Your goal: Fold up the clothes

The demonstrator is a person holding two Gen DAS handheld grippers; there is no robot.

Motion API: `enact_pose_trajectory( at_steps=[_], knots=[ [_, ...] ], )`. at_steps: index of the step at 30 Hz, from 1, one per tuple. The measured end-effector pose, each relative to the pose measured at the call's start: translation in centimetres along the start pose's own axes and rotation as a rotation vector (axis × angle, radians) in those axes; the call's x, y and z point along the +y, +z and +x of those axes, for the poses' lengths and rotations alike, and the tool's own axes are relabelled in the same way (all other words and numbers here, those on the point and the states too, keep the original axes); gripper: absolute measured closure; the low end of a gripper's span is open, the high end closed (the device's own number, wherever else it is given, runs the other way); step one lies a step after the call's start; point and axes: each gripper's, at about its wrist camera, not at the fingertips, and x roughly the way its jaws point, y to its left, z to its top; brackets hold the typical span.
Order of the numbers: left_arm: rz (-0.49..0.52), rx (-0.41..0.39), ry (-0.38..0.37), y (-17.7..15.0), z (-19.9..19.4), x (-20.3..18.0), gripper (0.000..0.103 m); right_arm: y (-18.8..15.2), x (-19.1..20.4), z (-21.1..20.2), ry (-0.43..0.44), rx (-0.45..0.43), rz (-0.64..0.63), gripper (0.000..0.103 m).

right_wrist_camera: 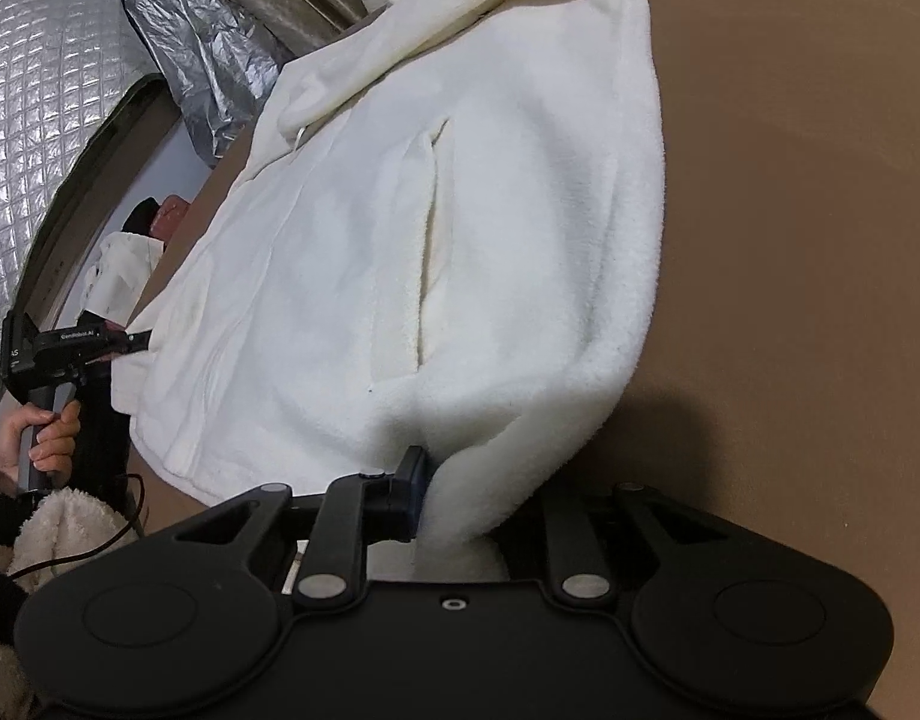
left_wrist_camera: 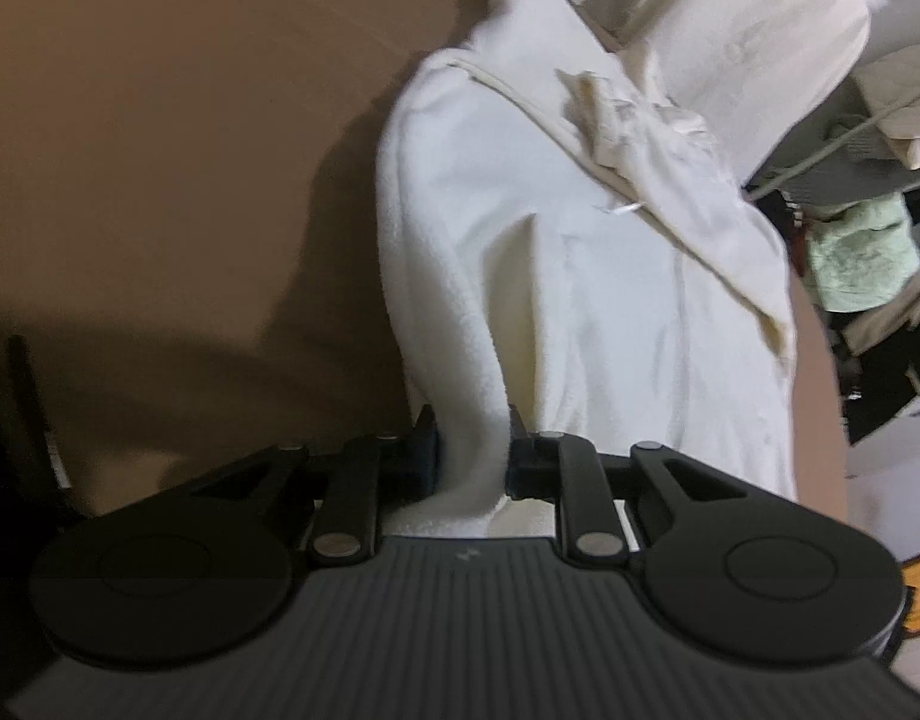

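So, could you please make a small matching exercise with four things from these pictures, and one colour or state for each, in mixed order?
Things:
1. fleece garment
2. table surface
3. left gripper
4. quilted foil sheet

Colour or state:
a. silver and shiny
b. closed on a bunch of white fabric
c. brown and plain
d. white, spread out flat

Right pairs: 1-d, 2-c, 3-b, 4-a
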Motion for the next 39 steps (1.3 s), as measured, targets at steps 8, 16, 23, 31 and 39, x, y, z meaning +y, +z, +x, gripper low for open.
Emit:
enact_pose_trajectory(
  at_steps=[8,16,23,31,39],
  knots=[
    [0.014,0.051,0.04,0.1,1.0,0.1,0.06,-0.5,0.1,-0.1,0.011,-0.024,-0.006,0.081],
    [-0.02,0.081,0.023,0.1,1.6,0.6,0.04,-1.3,0.1,-0.2,0.059,-0.042,0.006,0.076],
    [0.085,-0.028,0.123,0.1,0.1,-1.4,0.09,-2.0,1.7,-1.3,-0.002,-0.132,-0.099,0.083],
    [0.093,-0.135,0.024,4.8,-0.7,-7.1,0.089,4.9,7.3,-5.4,-0.003,-0.366,-0.244,0.089],
    [0.042,0.063,0.058,0.8,3.6,-5.0,0.053,6.0,8.3,-2.5,-0.043,-0.325,-0.232,0.089]
  ],
)
